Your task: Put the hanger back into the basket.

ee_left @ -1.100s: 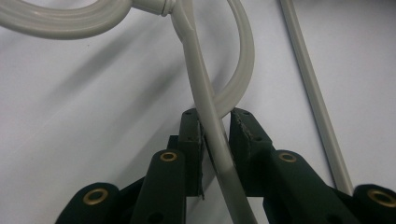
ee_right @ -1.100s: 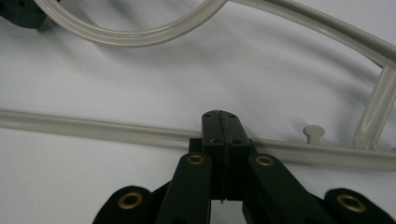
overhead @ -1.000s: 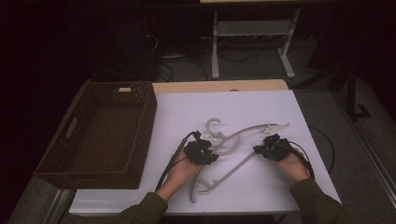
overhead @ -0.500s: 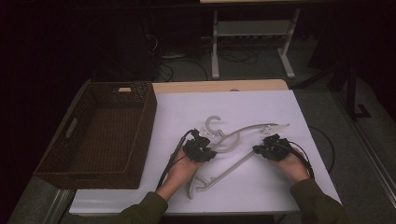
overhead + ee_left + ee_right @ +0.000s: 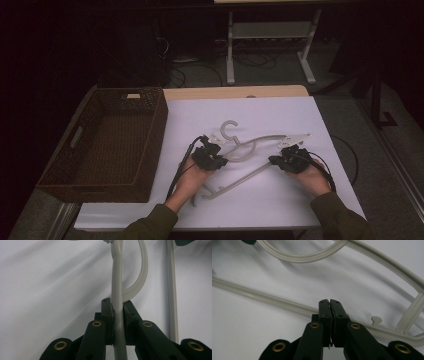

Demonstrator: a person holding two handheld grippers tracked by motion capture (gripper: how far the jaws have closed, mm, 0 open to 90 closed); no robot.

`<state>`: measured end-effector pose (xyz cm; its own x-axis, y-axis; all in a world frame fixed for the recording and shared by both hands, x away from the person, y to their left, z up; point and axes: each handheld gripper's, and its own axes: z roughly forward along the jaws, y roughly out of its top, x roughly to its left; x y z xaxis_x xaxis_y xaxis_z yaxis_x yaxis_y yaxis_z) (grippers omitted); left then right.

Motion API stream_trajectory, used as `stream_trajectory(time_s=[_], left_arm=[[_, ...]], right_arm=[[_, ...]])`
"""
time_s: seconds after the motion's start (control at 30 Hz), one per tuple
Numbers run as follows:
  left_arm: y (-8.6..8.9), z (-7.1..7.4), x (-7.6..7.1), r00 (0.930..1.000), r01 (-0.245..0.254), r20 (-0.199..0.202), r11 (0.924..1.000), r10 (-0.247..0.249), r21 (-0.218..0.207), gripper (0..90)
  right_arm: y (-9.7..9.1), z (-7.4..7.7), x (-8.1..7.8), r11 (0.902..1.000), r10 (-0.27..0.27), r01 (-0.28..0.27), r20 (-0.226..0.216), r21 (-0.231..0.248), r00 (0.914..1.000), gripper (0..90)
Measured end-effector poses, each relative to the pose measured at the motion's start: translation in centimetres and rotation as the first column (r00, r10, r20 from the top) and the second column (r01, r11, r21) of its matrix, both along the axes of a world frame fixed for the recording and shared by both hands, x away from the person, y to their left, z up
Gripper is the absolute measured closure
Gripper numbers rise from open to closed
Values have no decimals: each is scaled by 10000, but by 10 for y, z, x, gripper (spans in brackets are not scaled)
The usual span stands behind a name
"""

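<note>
A pale grey plastic hanger (image 5: 250,150) lies slantwise on the white table (image 5: 280,115), its hook (image 5: 230,128) pointing away from me. My left gripper (image 5: 220,160) is shut on one sloping arm of the hanger (image 5: 117,277). Its pads (image 5: 128,312) press that arm from both sides, and the jaws have just been closing on it. At the hanger's right end, my right gripper (image 5: 275,161) is shut. In the right gripper view its jaws (image 5: 329,307) meet with nothing between them, just above the hanger's straight bar (image 5: 262,298).
A dark woven basket (image 5: 161,115) with nothing visible inside stands at the table's left edge. Black cables trail from both grippers over the table. Beyond the far edge are a white metal stand (image 5: 270,30) and floor cables.
The hanger's lower left end has shifted slightly toward the left hand. Both hands stay about where they were.
</note>
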<state>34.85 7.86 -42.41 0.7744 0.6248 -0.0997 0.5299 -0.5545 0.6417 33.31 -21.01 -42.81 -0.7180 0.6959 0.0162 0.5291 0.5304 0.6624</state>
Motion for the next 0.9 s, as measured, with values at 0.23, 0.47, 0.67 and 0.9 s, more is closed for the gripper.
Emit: stream_trajectory(time_s=[0.23, 0.47, 0.67, 0.9], left_arm=[[7, 5, 1, 10000, 30, 6, 9998, -30, -183, 821], [13, 14, 0, 9999, 108, -29, 9989, -109, -466, 821], [21, 22, 1, 10000, -40, 53, 9982, 43, -604, 821], [32, 40, 2, 9995, -282, 121, 9974, 291, -663, 821]], right_arm=[[-7, 12, -6, 9953, -276, 250, 272, 936, 9992, 723], [-13, 20, -13, 9819, -647, 553, 462, 1814, 9968, 454], [-12, 25, -27, 9735, -818, 649, 687, 2192, 9943, 285], [-11, 25, -44, 9681, -757, 510, 921, 2453, 9929, 212]])
